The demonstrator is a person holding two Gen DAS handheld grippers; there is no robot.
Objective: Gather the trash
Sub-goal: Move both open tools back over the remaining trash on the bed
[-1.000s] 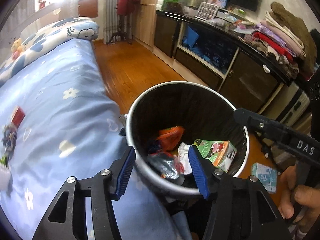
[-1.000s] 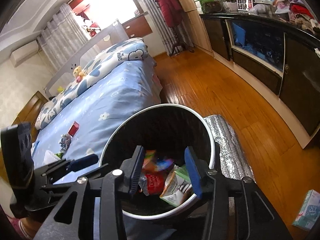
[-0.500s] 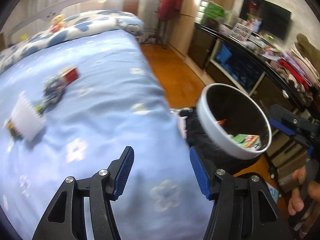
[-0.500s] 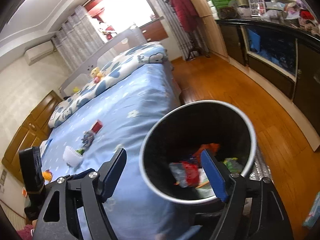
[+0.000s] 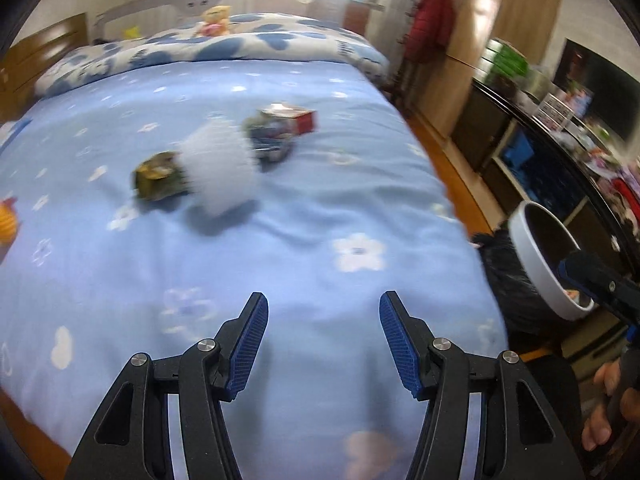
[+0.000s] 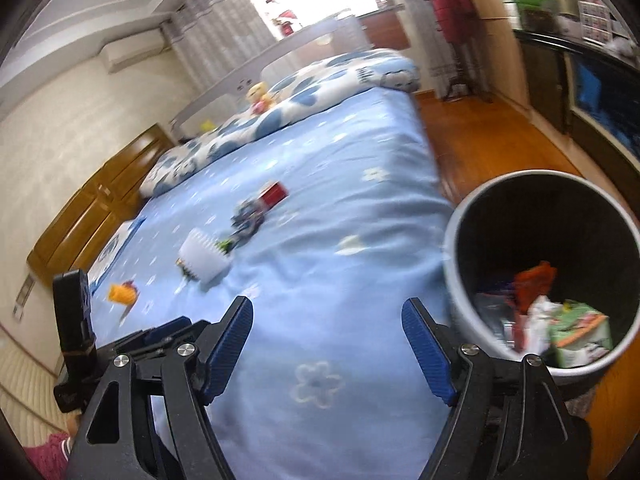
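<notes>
Trash lies on the blue flowered bed (image 5: 280,240): a white ribbed cup (image 5: 220,172), a green-brown wrapper (image 5: 158,174), a dark crumpled wrapper (image 5: 270,140), a red box (image 5: 298,118) and an orange piece (image 6: 122,294). The grey bin (image 6: 464,248) with a black liner stands at the bed's right edge and holds a green carton (image 6: 580,332) and wrappers. My left gripper (image 5: 322,340) is open and empty above the near bed. My right gripper (image 6: 326,346) is open and empty, just left of the bin.
A folded quilt (image 5: 240,44) and a small plush toy (image 5: 216,20) lie at the head of the bed. A dark cabinet (image 5: 540,160) with clutter lines the right wall across a wooden floor (image 6: 480,128). A red coat (image 5: 430,28) hangs on a stand.
Both grippers swung left from over the bin toward the bed. The right gripper's jaws opened wider. The trash on the bed now sits ahead of the left gripper.
</notes>
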